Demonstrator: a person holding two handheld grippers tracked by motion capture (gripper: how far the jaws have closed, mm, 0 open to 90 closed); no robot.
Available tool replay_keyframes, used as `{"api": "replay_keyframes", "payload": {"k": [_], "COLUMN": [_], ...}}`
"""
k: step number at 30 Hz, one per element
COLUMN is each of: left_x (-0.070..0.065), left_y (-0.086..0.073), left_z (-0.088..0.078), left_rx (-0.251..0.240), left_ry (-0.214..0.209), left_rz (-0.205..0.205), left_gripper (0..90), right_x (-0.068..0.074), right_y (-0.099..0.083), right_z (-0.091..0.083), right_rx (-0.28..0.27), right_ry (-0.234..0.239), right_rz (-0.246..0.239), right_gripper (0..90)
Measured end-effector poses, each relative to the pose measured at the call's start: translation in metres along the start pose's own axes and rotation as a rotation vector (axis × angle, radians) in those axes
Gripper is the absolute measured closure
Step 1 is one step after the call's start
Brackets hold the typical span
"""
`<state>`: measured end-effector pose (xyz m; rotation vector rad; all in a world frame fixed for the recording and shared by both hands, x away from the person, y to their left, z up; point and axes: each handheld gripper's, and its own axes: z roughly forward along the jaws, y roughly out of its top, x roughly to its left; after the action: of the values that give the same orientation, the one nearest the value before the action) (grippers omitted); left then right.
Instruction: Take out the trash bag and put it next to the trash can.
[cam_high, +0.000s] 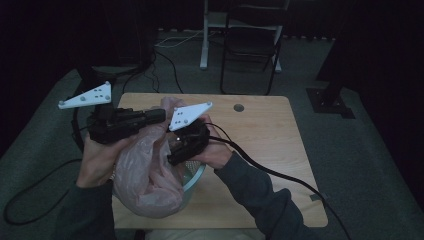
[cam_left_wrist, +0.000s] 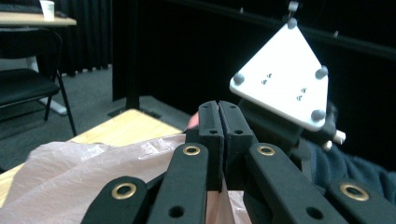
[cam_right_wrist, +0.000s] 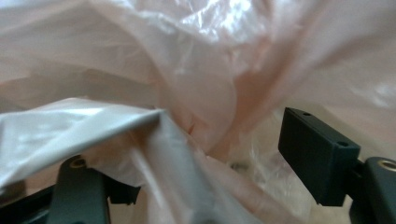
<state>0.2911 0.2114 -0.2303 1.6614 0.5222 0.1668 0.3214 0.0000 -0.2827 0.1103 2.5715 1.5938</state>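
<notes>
A pink plastic bag (cam_high: 145, 170), draped over a pale bin (cam_high: 194, 176) at the wooden table's (cam_high: 280, 140) near edge, is pinched by the closed left gripper (cam_high: 159, 116), while the right gripper (cam_high: 172, 159) is held wide apart among its folds, gripping nothing.

Black two-jaw left claw (cam_high: 159, 116) and right claw (cam_high: 172, 159): brass-ringed screws, white three-cornered plates with grey studs, trailing black cables. Dark grey-blue sleeves.
</notes>
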Motion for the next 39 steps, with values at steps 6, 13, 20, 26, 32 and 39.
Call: {"api": "replay_keyframes", "payload": {"k": [6, 13, 20, 26, 32, 39], "left_x": [0.004, 0.005, 0.006, 0.006, 0.010, 0.013], "left_y": [-0.004, -0.006, -0.009, -0.012, -0.017, -0.024], "left_z": [-0.004, -0.017, -0.040, -0.048, -0.055, -0.067], "left_rx": [-0.053, -0.051, -0.072, -0.049, -0.063, -0.077], "left_ry": [-0.018, 0.013, 0.075, 0.122, 0.128, 0.166], "left_rz": [-0.045, -0.031, -0.034, -0.019, -0.036, -0.050], "left_gripper": [88.8, 83.8, 72.0, 64.4, 56.4, 47.7], "right_x": [-0.003, -0.002, 0.002, 0.002, 0.003, 0.004], "right_y": [0.001, 0.001, 0.002, 0.002, 0.003, 0.005], "right_z": [0.011, 0.010, 0.005, 0.003, -0.004, -0.014], "right_rx": [-0.026, -0.010, 0.016, 0.017, 0.018, 0.004], "right_ry": [0.036, 0.047, 0.016, 0.006, -0.006, -0.030], "right_rz": [0.013, 0.010, -0.035, -0.051, -0.065, -0.082], "right_gripper": [71.8, 89.3, 89.3, 89.3, 89.2, 89.1]}}
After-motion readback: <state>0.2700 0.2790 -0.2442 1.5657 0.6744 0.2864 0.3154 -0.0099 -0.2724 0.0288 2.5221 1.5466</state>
